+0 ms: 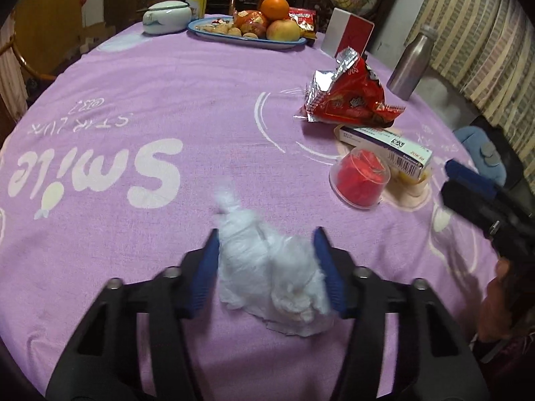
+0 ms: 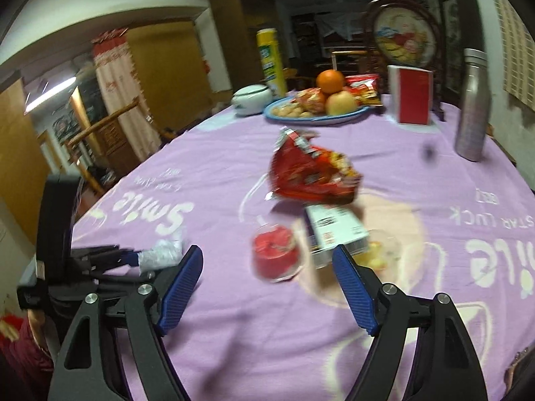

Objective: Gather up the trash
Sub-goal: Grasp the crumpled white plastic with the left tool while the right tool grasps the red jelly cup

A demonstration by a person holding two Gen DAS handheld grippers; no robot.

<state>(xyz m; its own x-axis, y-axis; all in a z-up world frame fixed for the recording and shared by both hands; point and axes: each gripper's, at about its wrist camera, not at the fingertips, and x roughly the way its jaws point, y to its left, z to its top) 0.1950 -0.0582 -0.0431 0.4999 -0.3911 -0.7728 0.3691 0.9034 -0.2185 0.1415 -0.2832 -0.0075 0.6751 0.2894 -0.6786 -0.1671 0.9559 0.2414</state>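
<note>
The left gripper (image 1: 267, 264) pinches a crumpled white tissue (image 1: 271, 277) against the purple-clothed bench (image 1: 133, 234). The right gripper (image 2: 267, 287) hovers spread wide, empty, facing a plastic cup (image 2: 276, 255) of what looks like red wrapper, a small carton (image 2: 337, 230) and a red snack bag (image 2: 311, 173).

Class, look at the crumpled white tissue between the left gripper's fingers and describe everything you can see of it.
The tissue is a white wad of thin, soft-looking paper, crumpled and wrinkled, with a twisted tail pointing away from the camera. It lies on the purple tablecloth, beside the white word "Smile". The left gripper straddles it, blue pads at both flanks, seemingly touching. In the right wrist view it pokes out beyond the left gripper's fingers, blurred. No other trash touches it.
</note>
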